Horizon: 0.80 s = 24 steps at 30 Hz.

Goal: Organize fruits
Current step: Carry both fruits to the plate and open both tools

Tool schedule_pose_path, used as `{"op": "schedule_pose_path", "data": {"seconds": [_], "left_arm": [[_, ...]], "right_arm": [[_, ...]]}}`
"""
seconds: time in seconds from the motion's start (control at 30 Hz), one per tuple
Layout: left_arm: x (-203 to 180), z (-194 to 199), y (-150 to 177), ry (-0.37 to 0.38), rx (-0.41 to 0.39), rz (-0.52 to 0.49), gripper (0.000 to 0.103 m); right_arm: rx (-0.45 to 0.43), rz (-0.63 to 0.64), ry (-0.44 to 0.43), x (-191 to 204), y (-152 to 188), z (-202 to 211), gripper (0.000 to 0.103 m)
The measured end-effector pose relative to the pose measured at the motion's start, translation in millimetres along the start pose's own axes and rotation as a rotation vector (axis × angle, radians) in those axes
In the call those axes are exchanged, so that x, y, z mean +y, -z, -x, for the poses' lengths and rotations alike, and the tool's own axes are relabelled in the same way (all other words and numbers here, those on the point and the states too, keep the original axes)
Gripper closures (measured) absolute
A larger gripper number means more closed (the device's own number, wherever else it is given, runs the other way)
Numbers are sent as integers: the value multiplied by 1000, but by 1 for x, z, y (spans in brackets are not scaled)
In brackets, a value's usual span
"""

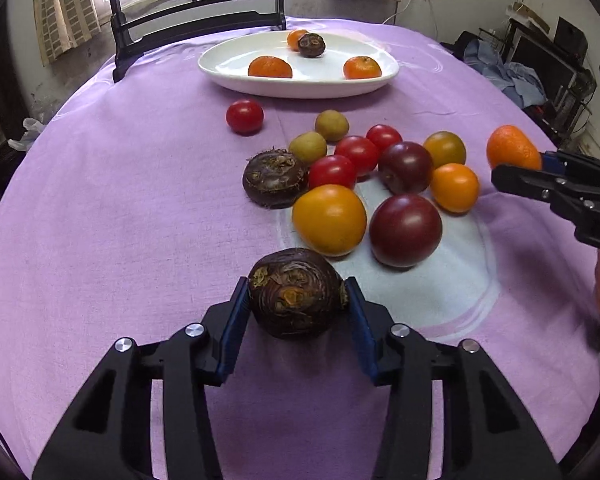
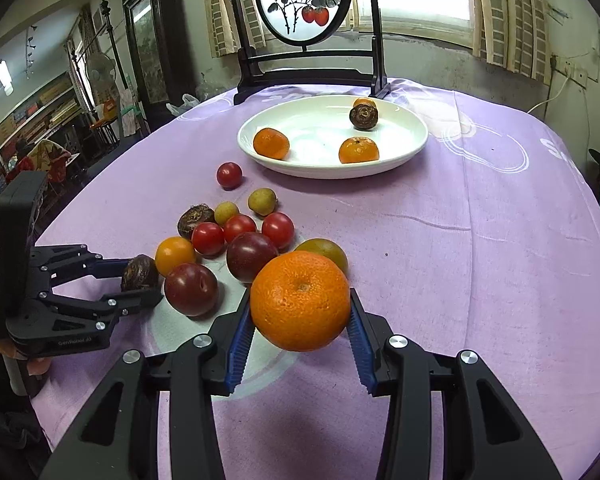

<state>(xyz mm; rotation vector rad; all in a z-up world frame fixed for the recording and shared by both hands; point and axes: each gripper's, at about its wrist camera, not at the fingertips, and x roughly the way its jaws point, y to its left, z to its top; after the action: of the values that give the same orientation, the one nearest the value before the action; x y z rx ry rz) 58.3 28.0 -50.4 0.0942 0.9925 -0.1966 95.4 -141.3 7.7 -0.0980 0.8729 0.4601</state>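
Between left fingers (image 1: 236, 320) a water chestnut (image 1: 296, 292), between right fingers (image 2: 242, 332) a tangerine (image 2: 300, 300)

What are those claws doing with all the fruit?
They are sorting it. The left claw is shut on a brown water chestnut, and the right claw is shut on a tangerine. The white plate holds three tangerines and one chestnut. Many tomatoes sit on the purple cloth.

The left gripper (image 1: 296, 304) clamps a dark brown water chestnut (image 1: 296, 293) between its blue pads. Just beyond lie mixed tomatoes (image 1: 405, 230); farther ahead, a white plate (image 1: 300, 80) holds tangerines (image 1: 270, 67).
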Motion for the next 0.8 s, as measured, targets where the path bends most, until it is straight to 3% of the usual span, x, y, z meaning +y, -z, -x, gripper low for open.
{"op": "schedule_pose_path", "data": {"seconds": [0.17, 0.3, 0.43, 0.6, 0.8], "left_arm": [[2, 9, -8, 62, 11, 18, 57], [11, 28, -35, 78, -39, 30, 57], [22, 34, -79, 43, -100, 63, 57], [33, 13, -132, -29, -141, 120, 57], [49, -37, -184, -89, -108, 186, 57]], "right_arm": [[-39, -14, -4, 0, -2, 5, 59], [-87, -8, 17, 8, -11, 14, 59], [-116, 7, 3, 15, -33, 18, 59], [-121, 46, 57, 15, -75, -4, 59], [-77, 5, 71, 3, -112, -54, 58]]}}
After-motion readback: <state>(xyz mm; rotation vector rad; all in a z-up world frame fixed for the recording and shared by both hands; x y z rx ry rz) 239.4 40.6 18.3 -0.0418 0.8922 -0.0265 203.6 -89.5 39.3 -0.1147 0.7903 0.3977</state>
